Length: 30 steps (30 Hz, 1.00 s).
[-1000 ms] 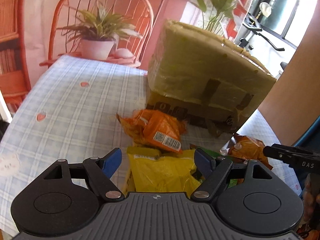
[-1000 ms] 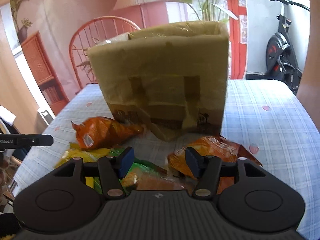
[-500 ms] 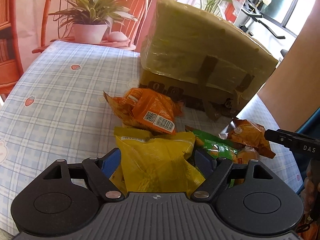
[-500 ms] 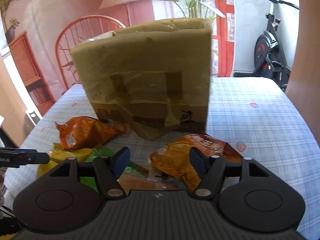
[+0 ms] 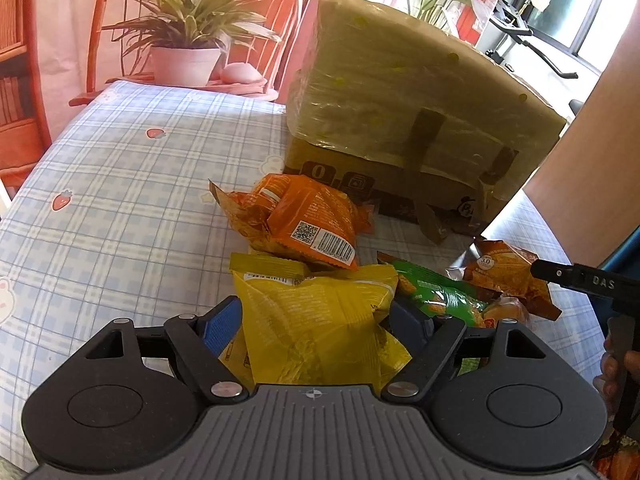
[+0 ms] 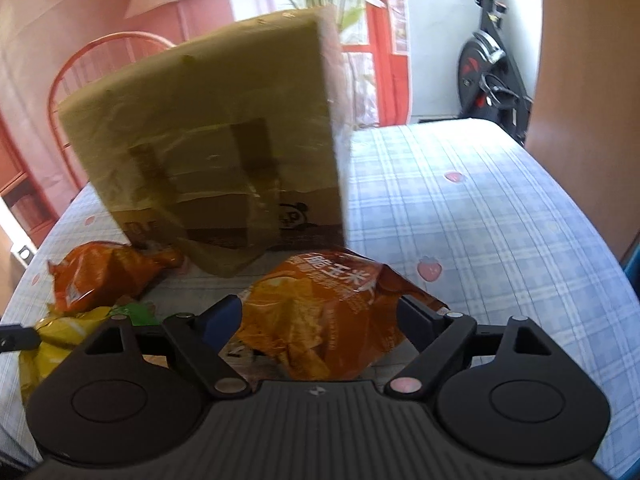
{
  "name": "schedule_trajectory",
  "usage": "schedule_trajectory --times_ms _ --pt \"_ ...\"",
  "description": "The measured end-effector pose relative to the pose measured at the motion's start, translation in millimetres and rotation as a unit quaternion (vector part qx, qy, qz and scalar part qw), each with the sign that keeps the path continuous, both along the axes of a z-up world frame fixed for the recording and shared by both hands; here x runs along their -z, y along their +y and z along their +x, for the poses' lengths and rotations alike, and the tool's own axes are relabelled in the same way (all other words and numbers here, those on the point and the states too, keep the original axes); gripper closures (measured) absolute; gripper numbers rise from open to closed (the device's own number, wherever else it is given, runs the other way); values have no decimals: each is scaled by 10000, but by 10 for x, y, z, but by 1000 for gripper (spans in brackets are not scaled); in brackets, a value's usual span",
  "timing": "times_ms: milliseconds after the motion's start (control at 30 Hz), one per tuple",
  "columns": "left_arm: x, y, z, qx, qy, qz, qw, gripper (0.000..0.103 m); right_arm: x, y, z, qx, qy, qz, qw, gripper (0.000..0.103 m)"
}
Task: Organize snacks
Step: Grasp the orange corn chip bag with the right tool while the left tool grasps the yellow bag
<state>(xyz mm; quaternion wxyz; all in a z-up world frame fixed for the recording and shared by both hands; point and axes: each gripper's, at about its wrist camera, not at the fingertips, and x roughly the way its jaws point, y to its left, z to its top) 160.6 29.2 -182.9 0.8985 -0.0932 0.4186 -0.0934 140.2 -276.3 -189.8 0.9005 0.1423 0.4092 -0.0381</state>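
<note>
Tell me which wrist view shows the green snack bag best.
The left wrist view: the green snack bag lies beside the yellow bag, its printed face mostly visible. The right wrist view shows only a green sliver behind the right claw.

The right gripper [image 6: 318,320] has its jaws spread wide around an orange corn-chip bag [image 6: 320,316] lying on the checked bench [image 6: 480,216]. Behind it stands a taped cardboard box [image 6: 208,152]; to the left lie another orange packet [image 6: 104,276] and a yellow one [image 6: 60,330].
</note>
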Motion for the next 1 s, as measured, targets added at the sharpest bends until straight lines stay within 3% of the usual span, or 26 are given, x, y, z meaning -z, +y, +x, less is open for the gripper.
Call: schedule_trajectory --times_ms 267,867,1000 --pt "27 8 22 59 29 0 10000 20 163 -188 97 504 93 626 9967 15" --pt "143 13 103 89 209 -82 9997 20 249 -194 118 616 160 788 9949 15" --pt "156 48 82 71 156 -260 9995 27 271 -183 124 626 187 824 9945 14"
